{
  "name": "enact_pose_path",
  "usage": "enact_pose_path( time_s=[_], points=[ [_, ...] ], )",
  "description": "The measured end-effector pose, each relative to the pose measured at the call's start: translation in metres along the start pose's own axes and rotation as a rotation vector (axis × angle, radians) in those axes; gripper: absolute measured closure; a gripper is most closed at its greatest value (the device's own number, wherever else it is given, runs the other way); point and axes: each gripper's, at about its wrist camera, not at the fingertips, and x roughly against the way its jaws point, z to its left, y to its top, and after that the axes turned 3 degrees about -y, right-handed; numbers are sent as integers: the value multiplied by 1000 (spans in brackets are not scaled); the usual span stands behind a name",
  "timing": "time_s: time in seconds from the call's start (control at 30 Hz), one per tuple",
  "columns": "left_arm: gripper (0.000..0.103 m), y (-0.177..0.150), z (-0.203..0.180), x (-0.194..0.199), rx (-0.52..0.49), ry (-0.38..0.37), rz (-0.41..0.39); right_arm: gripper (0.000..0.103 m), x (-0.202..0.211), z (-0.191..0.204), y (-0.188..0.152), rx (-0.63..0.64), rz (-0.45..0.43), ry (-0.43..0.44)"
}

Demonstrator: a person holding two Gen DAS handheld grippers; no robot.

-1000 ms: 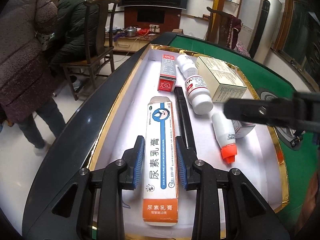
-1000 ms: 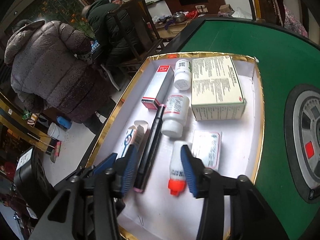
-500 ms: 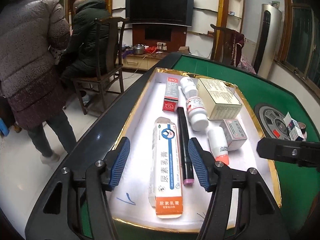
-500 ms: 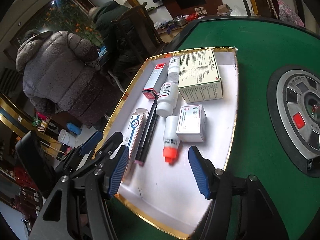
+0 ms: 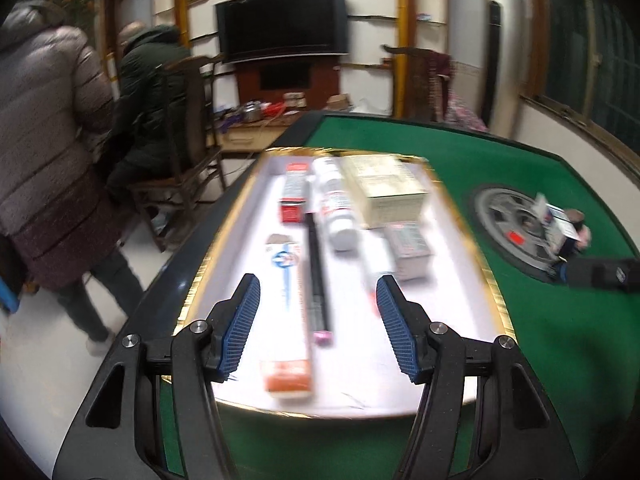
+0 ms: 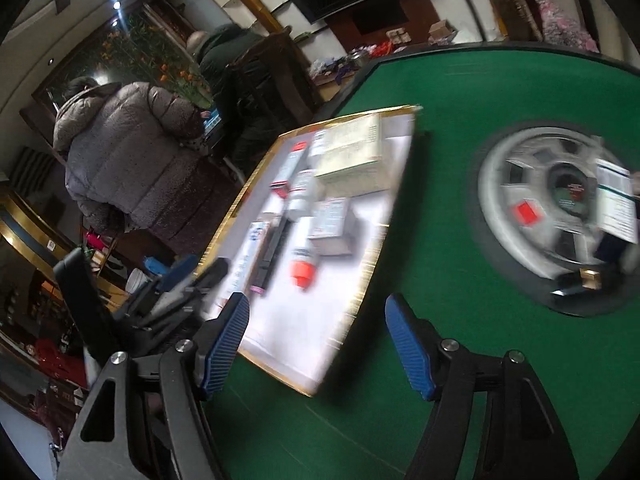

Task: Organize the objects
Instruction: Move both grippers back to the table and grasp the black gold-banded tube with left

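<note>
A gold-rimmed white tray (image 5: 486,280) (image 6: 362,288) lies on the green table. In it lie a long white and orange ointment box (image 5: 286,312) (image 6: 246,256), a black pen (image 5: 316,280) (image 6: 272,248), a red-ended box (image 5: 294,192), a white bottle (image 5: 336,204), a large cream box (image 5: 386,188) (image 6: 352,156), a small box (image 5: 408,240) (image 6: 330,220) and an orange-capped bottle (image 6: 302,256). My left gripper (image 5: 318,320) is open and empty above the tray's near end. My right gripper (image 6: 316,340) is open and empty over the tray's near right corner.
A round grey centre panel (image 5: 516,232) (image 6: 544,208) in the table holds small boxes (image 5: 560,220) (image 6: 618,204). The right gripper shows at the left wrist view's right edge (image 5: 600,274). Two people (image 5: 52,140) and a wooden chair (image 5: 192,160) are left of the table.
Both grippers have pulled back and up from the tray. The left jaws opened wide and let go of the ointment box, which stays in the tray. The right gripper swung right.
</note>
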Motion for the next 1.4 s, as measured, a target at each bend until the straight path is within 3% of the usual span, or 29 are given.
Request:
enact_pose_path(
  time_s=[0.3,0.43,0.63,0.83,1.07,1.27,1.4],
  points=[
    [36,3,-107,11,-212,-201,0,28,72,-128,-15,-179,-159,-181],
    [36,4,-155,-6,-259,-288,56,28,88,-154,-14,-305,-196,-110],
    [36,3,-212,-28,-372,-330,100,26,94,-168,-16,-390,-203,-30],
    [36,7,-240,-45,-515,-370,127,26,107,-172,-14,-411,-237,-14],
    [36,23,-248,-76,-545,-480,216,25,106,-178,-15,-445,-242,-9],
    [36,31,-256,-94,-556,-475,241,25,109,-176,-12,-439,-255,-20],
    [36,31,-272,-100,-623,-479,265,25,109,-180,-12,-450,-259,-22]
  ],
)
